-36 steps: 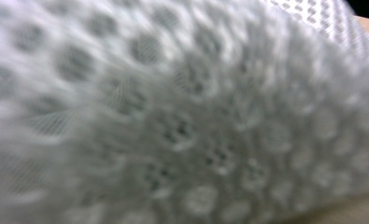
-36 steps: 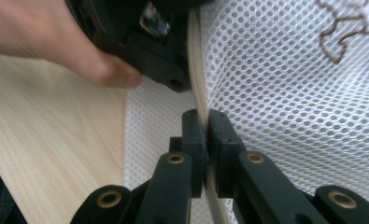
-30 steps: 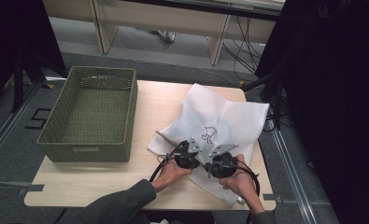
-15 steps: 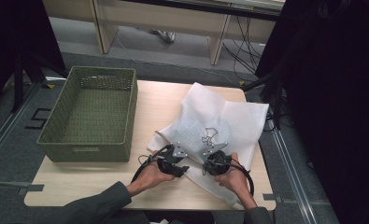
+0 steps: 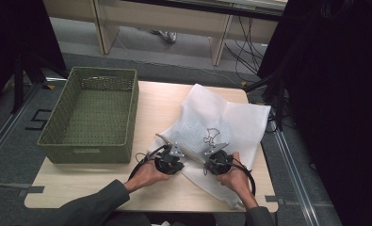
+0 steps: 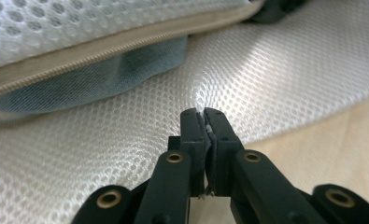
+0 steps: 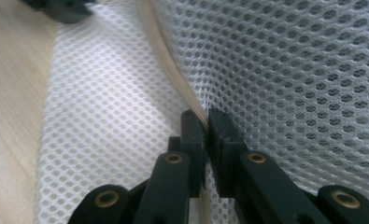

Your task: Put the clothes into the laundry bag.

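Note:
A white mesh bag (image 5: 230, 120) with a beige zipper (image 6: 79, 56) lies on the right half of the wooden table (image 5: 160, 103). Something blue-grey (image 6: 102, 81) shows inside its open mouth. At the bag's near left edge my left gripper (image 5: 173, 160) (image 6: 204, 114) has just been closing, and its jaws now pinch the lower mesh layer. To its right, my right gripper (image 5: 215, 159) (image 7: 205, 116) is shut on the bag's zipper edge (image 7: 173, 79). The two grippers stand a hand's width apart, each held by a hand.
A green woven basket (image 5: 87, 151) stands empty on the table's left half. Bare tabletop lies in front of both hands. Dark curtains and cables flank the table on the right, with desk legs beyond its far edge.
My left gripper has shifted left along the bag's near edge, away from the right gripper. The right gripper has stayed on the zipper edge.

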Motion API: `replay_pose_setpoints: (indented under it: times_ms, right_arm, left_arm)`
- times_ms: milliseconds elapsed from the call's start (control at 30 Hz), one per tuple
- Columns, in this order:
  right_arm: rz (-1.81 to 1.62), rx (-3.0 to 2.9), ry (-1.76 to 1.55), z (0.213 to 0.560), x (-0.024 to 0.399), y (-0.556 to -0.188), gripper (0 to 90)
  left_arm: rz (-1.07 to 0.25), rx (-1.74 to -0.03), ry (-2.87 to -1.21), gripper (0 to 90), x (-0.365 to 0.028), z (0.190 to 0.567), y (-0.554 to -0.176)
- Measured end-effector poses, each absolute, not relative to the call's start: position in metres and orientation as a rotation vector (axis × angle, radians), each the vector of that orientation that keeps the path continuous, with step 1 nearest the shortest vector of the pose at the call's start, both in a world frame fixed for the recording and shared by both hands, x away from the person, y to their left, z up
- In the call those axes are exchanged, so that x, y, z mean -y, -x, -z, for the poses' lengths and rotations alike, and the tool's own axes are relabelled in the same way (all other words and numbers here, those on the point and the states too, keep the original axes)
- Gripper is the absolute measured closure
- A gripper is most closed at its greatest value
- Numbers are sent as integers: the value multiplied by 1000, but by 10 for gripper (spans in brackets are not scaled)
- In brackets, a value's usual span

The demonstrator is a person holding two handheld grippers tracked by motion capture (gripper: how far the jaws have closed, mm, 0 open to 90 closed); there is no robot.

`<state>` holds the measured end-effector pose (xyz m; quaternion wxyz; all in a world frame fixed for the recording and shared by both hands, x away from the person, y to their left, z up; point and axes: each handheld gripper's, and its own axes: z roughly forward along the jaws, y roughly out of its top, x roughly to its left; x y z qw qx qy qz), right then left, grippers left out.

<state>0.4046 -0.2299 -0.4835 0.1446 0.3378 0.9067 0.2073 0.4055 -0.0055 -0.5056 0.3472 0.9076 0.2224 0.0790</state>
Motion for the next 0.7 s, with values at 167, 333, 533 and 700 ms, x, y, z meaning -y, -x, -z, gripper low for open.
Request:
replay_pose_setpoints:
  times_ms: [167,333,533,700]
  right_arm:
    - [-562,-2601,-948,483,227,-409,862]
    - [-581,-2612,-940,482,219,-412,864]
    - [-564,-2613,-901,481,212,-413,861]
    - [-588,-2616,-902,479,212,-412,832]
  left_arm:
    - [-155,-538,-2351,873,2,506,-376]
    - [-130,-515,-2368,872,-9,505,-357]
    - [-87,-552,-2339,797,-13,504,-363]
    - [-102,-637,-2250,671,-21,491,-369]
